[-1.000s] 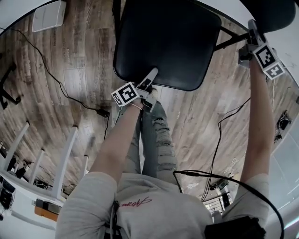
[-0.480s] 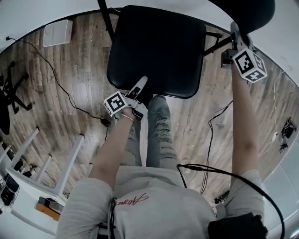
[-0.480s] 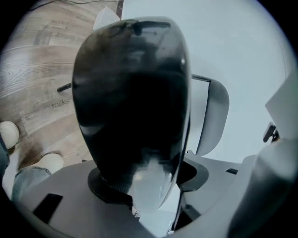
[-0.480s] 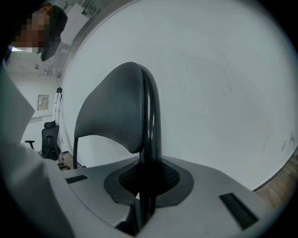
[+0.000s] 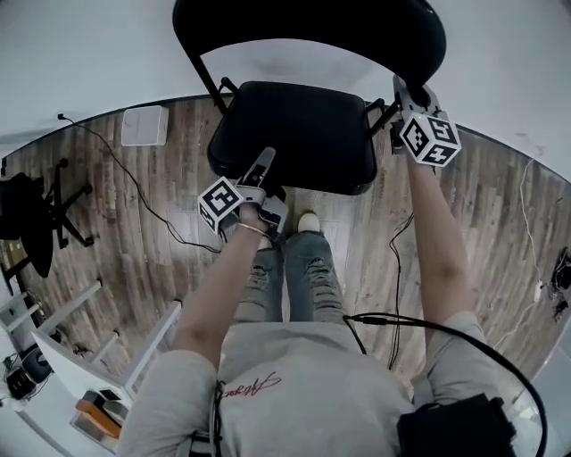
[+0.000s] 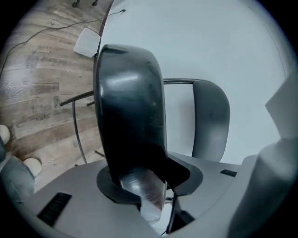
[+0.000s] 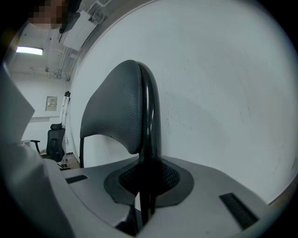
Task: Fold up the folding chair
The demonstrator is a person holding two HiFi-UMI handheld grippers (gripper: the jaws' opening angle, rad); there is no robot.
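Wood-plank floor runs up to a plain white wall, and the black folding chair stands unfolded close against that wall. Its padded seat faces the person, and its curved backrest arches above it on thin black tubing. The person stands right in front of the chair, jeans-clad legs below the seat's front edge and both arms reaching forward. A black office chair sits far off to the left, with a white rack nearer the person on the same side. The left gripper is at the seat's front edge. Its jaws are closing with that padded edge between them, and one shiny pad lies flat against it. The right gripper is up at the chair's right side, jaws drawn tight on the frame tube just beside the backrest. A flat white box lies on the floor by the wall, and thin black cables trail over the planks
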